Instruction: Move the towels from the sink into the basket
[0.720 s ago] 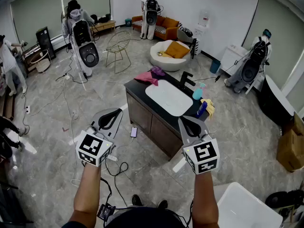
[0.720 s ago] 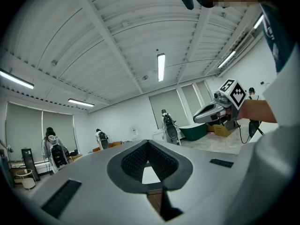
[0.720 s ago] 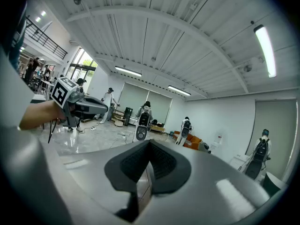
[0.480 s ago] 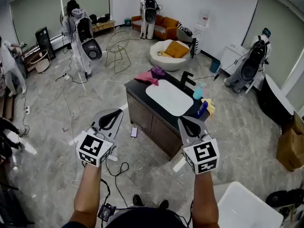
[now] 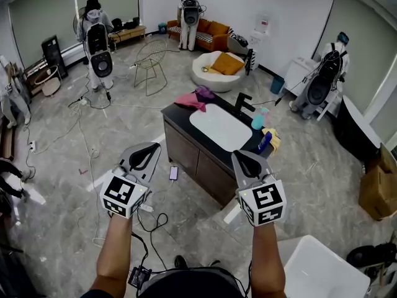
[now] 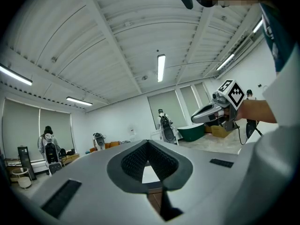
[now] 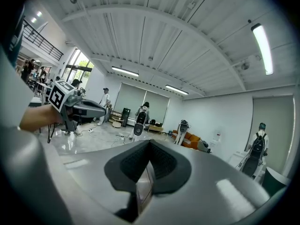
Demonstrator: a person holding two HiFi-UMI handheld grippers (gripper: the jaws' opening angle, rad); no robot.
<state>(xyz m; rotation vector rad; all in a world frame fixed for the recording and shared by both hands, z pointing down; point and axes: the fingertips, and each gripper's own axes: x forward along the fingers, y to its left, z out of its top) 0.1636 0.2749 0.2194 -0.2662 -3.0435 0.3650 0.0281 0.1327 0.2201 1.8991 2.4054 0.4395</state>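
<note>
A dark vanity (image 5: 186, 143) with a black top holds a white sink (image 5: 220, 128), whose basin looks bare. A pink towel (image 5: 189, 100) and a purple one (image 5: 205, 93) lie on the counter's far left end. A yellow cloth (image 5: 272, 139) lies at the right end. My left gripper (image 5: 147, 148) and right gripper (image 5: 243, 156) hover side by side in front of the vanity, well short of it. Both are shut with nothing between their jaws. The closed jaw tips meet in the left gripper view (image 6: 149, 144) and in the right gripper view (image 7: 150, 142).
A black faucet (image 5: 243, 104) and a blue bottle (image 5: 257, 120) stand behind the sink. A white bin (image 5: 313, 269) sits at my lower right. Cables (image 5: 152, 222) trail across the floor. A wire chair (image 5: 152, 59), a round seat (image 5: 220, 67) and several people with backpack rigs stand farther back.
Both grippers have held their place and stayed shut. The person with the rig at the back left has walked farther away, and my view has shifted slightly.
</note>
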